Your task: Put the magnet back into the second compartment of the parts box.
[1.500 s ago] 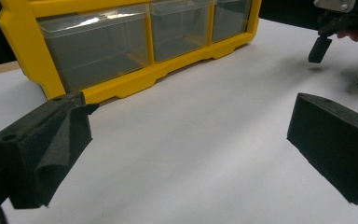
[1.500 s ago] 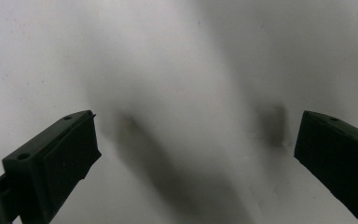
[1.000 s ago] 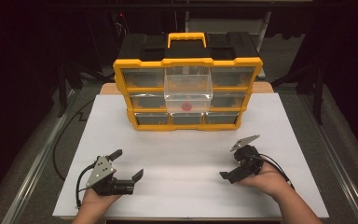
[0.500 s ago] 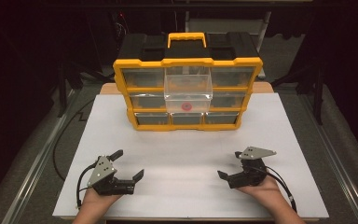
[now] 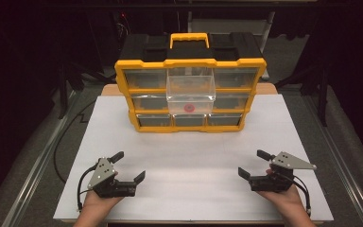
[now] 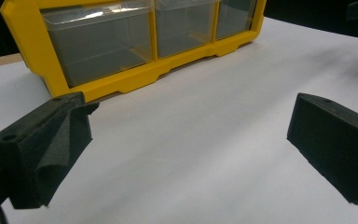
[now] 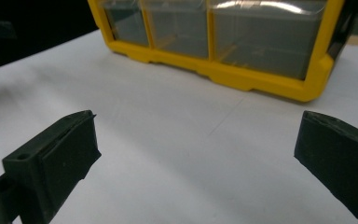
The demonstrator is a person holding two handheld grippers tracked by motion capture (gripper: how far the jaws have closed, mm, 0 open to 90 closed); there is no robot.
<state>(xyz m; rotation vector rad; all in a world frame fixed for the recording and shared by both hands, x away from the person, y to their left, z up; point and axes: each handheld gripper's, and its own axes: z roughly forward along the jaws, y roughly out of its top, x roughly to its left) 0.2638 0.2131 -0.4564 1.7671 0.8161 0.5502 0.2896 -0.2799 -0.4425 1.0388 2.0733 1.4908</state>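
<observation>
A yellow and black organiser [image 5: 190, 94] with clear drawers stands at the back of the white table top [image 5: 194, 156]. Its middle drawer [image 5: 191, 91] is pulled out, and a small red thing [image 5: 188, 108] lies inside it. My left gripper [image 5: 128, 166] rests near the front left, open, with nothing between its jaws. My right gripper [image 5: 255, 163] rests near the front right, also open and empty. In the left gripper view the organiser's bottom drawers [image 6: 135, 37] lie ahead beyond the wide-spread fingers [image 6: 51, 144]. The right gripper view has the same drawers [image 7: 223, 32] ahead.
A black cable [image 5: 61, 142] trails off the table's left side. Metal rails [image 5: 33, 175] run along both sides of the table. Dark stands and floor surround it. Bare white surface lies between the grippers and the organiser.
My right gripper has come down and back toward the front edge and turned level, its jaws spread wider. The left gripper has stayed put.
</observation>
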